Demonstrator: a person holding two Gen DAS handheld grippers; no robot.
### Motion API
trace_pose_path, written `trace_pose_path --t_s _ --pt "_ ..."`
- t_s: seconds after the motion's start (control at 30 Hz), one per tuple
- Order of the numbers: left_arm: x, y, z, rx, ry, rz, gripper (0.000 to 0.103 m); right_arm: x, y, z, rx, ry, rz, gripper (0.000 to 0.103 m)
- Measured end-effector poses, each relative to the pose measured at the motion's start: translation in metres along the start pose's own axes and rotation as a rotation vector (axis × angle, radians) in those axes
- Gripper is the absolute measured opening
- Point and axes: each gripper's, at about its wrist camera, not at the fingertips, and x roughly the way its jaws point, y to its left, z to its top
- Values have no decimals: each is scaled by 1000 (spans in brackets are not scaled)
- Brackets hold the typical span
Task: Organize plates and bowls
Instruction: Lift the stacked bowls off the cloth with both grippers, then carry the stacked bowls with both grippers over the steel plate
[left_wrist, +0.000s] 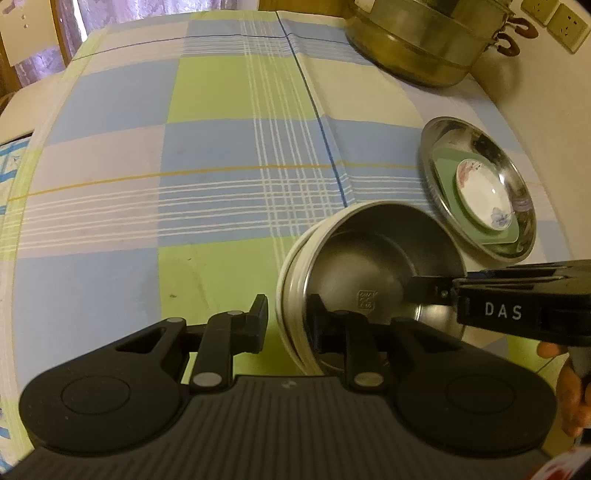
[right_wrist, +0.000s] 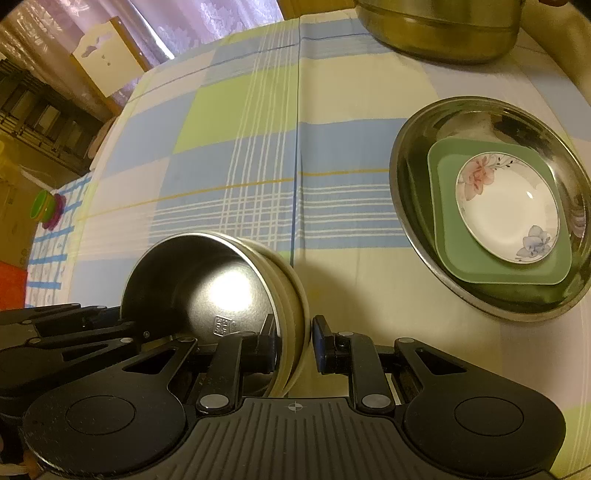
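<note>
Two grippers meet on one bowl, steel inside and white outside, which stands tilted over the checked tablecloth in the lower middle of both views.

At the left side of the bowl, my left gripper has the rim between its fingers. The outer finger stands a little apart from the white wall, so these fingers are spread and do not carry anything.

At the right side of the bowl, my right gripper has one finger inside on the steel and the other just at the white wall. As far as I can see, it pinches the rim, and I judge that it alone holds the tilt.

Further right, the steel dish holds a green square plate, and a flowered saucer lies on that. A big pot is at the upper right.

I think the step is to pass the bowl fully to the right hand. To do it well, I would pull the left fingers straight off the rim without touching the wall, keep the right pinch firm because steel is slippery, and level the bowl before carrying it.
</note>
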Motion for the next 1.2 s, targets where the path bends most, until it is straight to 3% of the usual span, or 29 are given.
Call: trace_pose_path --t_s 0.2,0.27,0.87,1.2 --pt "0 -1 -1 5 -7 8 23 0 -2 -5 25 -22 4 20" --pt "-1 -2 -2 16 -12 -7 18 -1 -2 -7 31 -34 5 20" --pt "-6 -9 -4 19 -9 -10 18 -10 -3 -7 28 -51 2 18" --pt "-24 -25 12 47 -55 -12 18 -33 -7 2 29 -97 1 17"
